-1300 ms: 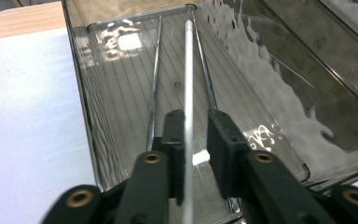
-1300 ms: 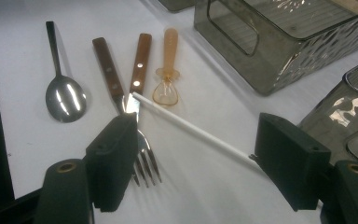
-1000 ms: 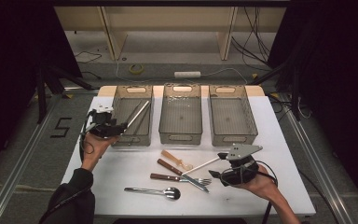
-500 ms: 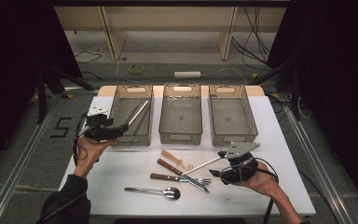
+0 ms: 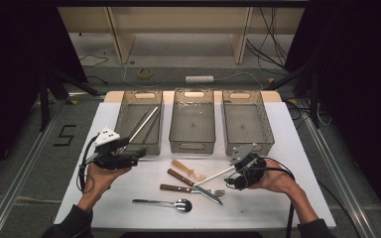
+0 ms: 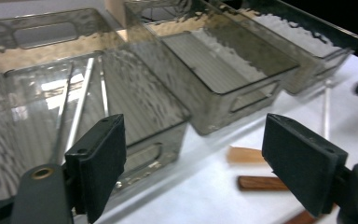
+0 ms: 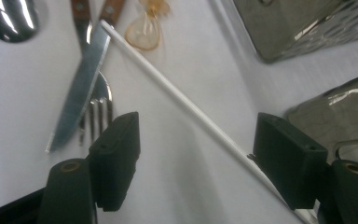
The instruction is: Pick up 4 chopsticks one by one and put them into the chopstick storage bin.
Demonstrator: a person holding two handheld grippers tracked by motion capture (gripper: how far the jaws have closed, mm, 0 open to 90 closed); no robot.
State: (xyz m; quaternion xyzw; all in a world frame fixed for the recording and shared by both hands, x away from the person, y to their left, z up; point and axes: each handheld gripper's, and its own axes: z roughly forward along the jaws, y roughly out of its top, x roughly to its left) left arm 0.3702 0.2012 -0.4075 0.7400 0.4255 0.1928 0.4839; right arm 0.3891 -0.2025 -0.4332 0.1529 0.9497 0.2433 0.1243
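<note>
We see the left hand-held gripper (image 5: 138, 151) held just off the near end of the leftmost tray (image 5: 124, 115), its black jaws having just been opening and now standing wide apart with nothing between them. Ahead of it, inside that tray, lie two long thin chopsticks (image 6: 77, 105), pale and straight, slanting up against the far wall. The tray is smoky, see-through plastic with a rippled wall, a ribbed floor and a slot handle cut in each end; two more trays (image 5: 192, 142) of the same make stand beside it, farther from the left hand-held gripper. The right hand-held gripper (image 5: 231, 179) hangs low over the white counter (image 5: 297, 148), its jaws also spread, and a white chopstick (image 7: 177, 93) runs slantwise between them: a slim, smooth, round rod lying flat on the counter. Its near end passes close to one pad (image 7: 289, 158); in the right gripper view we cannot be sure whether it touches that pad, but the pads are not pressing on it. Beyond the right hand-held gripper's jaws, past the far end of the chopstick, lies a small amber, translucent spoon (image 7: 144, 30). Beside it a knife (image 7: 81, 79) with a brown wooden handle and a flat steel blade lies across a steel fork (image 7: 95, 114), also wood-handled. Farther off to that side a polished steel spoon (image 5: 171, 203) rests alone, its bowl shiny.
</note>
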